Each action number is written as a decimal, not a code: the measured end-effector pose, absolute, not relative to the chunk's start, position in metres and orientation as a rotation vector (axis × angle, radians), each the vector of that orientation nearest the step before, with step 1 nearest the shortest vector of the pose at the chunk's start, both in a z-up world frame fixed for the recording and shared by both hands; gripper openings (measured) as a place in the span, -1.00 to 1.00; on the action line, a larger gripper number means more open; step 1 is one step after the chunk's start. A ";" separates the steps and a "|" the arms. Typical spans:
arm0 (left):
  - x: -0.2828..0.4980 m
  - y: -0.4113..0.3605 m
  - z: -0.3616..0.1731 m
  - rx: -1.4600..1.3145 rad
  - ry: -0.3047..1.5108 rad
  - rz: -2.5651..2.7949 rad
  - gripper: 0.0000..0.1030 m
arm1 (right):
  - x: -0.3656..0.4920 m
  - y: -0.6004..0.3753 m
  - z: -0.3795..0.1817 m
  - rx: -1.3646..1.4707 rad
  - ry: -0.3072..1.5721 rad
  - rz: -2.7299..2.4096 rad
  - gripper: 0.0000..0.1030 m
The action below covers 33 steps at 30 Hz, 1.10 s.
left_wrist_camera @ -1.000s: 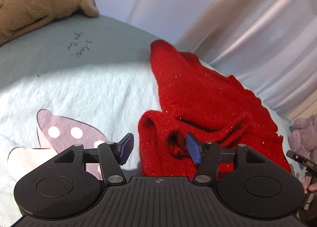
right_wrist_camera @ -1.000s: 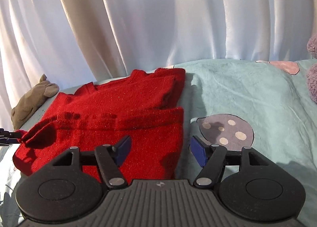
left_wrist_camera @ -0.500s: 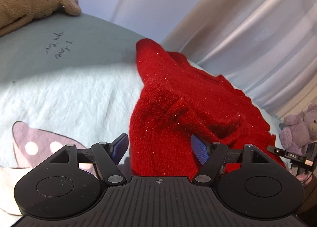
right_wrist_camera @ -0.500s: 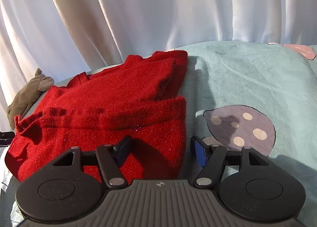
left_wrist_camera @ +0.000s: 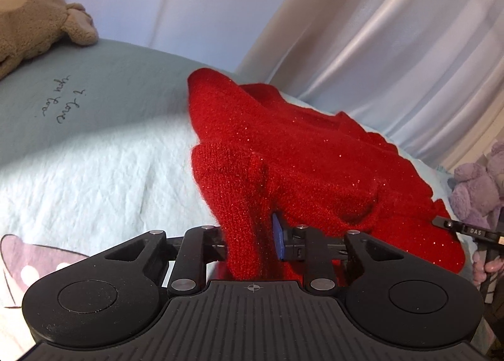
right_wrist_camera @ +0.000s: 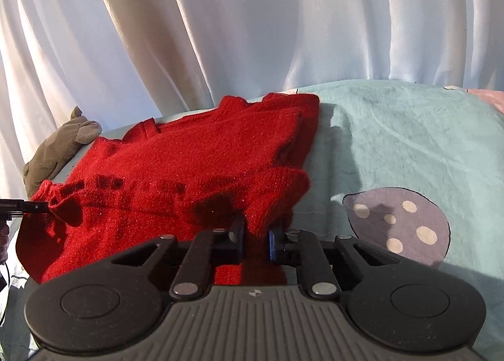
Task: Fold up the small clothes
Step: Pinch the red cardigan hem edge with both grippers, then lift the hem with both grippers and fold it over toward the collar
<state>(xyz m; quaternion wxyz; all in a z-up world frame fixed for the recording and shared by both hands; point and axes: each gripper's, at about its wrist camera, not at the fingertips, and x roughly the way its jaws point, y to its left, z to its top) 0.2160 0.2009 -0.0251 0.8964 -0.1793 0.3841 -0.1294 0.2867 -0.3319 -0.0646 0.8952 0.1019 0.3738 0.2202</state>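
The right gripper (right_wrist_camera: 254,239) pinches the near hem of a red sweater (right_wrist_camera: 189,165) lying on a pale green bed sheet (right_wrist_camera: 393,140). At the sweater's far left corner the left gripper (right_wrist_camera: 37,207) clamps the fabric, before white curtains (right_wrist_camera: 252,24).

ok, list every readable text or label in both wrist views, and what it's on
"I love you too", roughly: black handwriting printed on the grey-green bed cover, upside down; last words uncertain.
"DAS": small black bar at the left view's right edge.
"GenRobot.AI": small black bar at the right view's left edge; tiny, partly cut off.
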 end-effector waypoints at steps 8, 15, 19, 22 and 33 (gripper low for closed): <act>0.217 0.201 -0.024 -0.390 0.767 -0.237 -0.24 | 0.295 -0.326 -0.067 0.197 0.790 0.430 -0.57; 0.208 0.193 -0.011 -0.301 0.727 -0.184 -0.73 | 0.272 -0.309 -0.044 0.056 0.679 0.409 -0.77; 0.200 0.190 -0.004 -0.284 0.689 -0.209 -0.75 | 0.258 -0.301 -0.031 0.010 0.618 0.419 -0.77; 0.198 0.186 -0.005 -0.277 0.686 -0.250 -0.72 | 0.247 -0.293 -0.023 -0.042 0.581 0.447 -0.77; 0.207 0.170 0.002 -0.224 0.696 -0.190 -0.78 | 0.262 -0.280 -0.038 -0.081 0.643 0.439 -0.78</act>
